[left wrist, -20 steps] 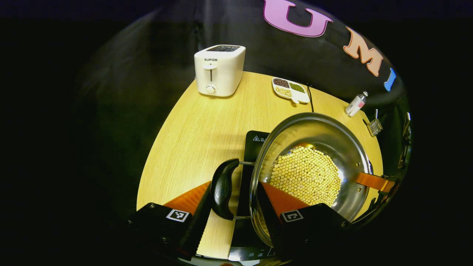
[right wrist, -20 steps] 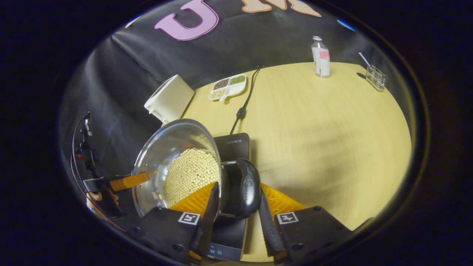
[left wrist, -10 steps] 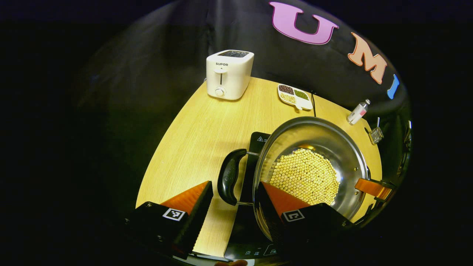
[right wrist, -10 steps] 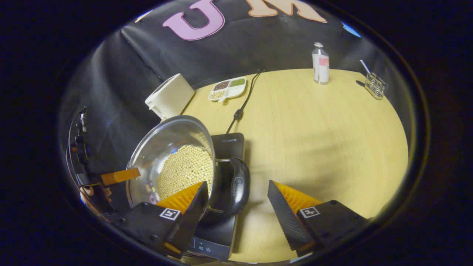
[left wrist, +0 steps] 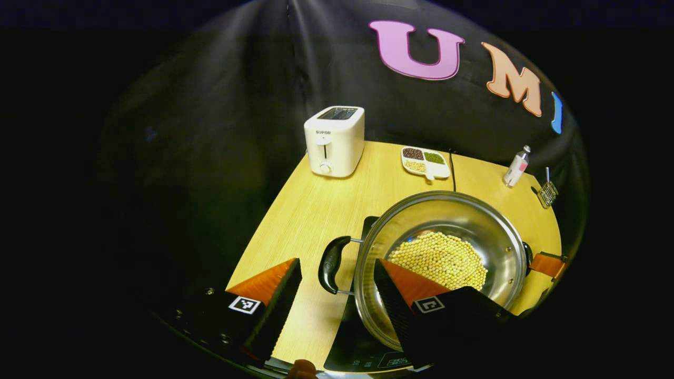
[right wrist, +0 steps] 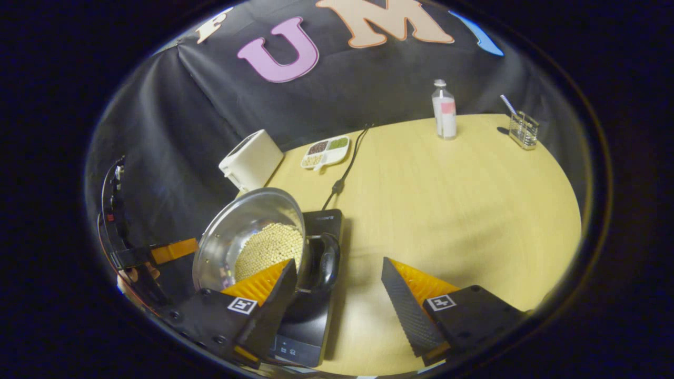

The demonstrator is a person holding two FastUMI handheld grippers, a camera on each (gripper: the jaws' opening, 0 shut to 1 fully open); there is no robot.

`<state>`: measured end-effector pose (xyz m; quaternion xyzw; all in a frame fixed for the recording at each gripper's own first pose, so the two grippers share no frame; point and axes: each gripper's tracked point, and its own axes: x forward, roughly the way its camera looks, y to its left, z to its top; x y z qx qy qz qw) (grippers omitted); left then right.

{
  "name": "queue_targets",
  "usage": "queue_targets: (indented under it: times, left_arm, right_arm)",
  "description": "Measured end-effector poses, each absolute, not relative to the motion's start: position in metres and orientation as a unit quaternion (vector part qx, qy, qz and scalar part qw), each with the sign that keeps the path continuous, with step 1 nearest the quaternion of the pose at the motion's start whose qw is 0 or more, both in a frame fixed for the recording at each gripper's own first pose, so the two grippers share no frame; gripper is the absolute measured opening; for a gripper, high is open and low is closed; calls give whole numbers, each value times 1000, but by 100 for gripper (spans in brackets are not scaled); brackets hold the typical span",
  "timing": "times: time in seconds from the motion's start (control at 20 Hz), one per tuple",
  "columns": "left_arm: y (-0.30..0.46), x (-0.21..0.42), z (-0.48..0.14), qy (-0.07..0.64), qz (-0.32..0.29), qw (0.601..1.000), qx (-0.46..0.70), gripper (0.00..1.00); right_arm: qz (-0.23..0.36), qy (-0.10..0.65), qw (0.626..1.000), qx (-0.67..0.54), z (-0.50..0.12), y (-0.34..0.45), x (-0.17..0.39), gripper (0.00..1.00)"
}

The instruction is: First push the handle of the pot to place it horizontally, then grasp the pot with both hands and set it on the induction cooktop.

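Observation:
A steel pot (left wrist: 495, 237) holding yellow beans sits on the black induction cooktop (left wrist: 363, 350). Its black handle (left wrist: 330, 264) lies level on the side toward me. My left gripper (left wrist: 337, 264) is open and drawn back, with the handle showing between its fingers but untouched. In the right gripper view the pot (right wrist: 237, 223) stands on the cooktop (right wrist: 316, 321), its other handle (right wrist: 327, 263) just ahead of my open right gripper (right wrist: 338, 262). One finger of the left gripper (right wrist: 171, 251), held by a hand (right wrist: 141, 273), shows beyond the pot.
A white toaster (left wrist: 335, 141), a divided dish of beans (left wrist: 425, 162), a small bottle (left wrist: 516, 166) and a wire holder (left wrist: 547, 193) stand along the far edge of the wooden table (right wrist: 463, 200). The cooktop's cord (right wrist: 345, 171) runs toward the back wall.
Both grippers were closed around the pot's handles a second ago. They have opened, let go and pulled back. The pot stays on the cooktop.

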<state>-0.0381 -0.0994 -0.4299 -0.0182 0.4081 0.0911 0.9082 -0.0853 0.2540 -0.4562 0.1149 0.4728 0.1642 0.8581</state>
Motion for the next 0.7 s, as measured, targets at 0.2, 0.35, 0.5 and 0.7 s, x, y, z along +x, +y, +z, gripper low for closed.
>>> queue_targets:
  times: [0.2, 0.35, 0.5, 0.7]
  left_arm:
    - [-144, -37, -402, 375, 79, 923, -9, 90]
    - [-193, -31, -381, 351, 66, 934, -8, 90]
    - [-241, -15, -353, 319, 56, 946, -13, 90]
    - [-303, 4, -304, 263, 38, 964, -27, 90]
  right_arm:
    - [151, 458, 869, 107, -447, 209, -77, 94]
    - [134, 445, 879, 111, -436, 166, -67, 94]
    - [114, 414, 898, 98, -413, 116, -50, 94]
    - [92, 335, 935, 72, -360, 50, -19, 93]
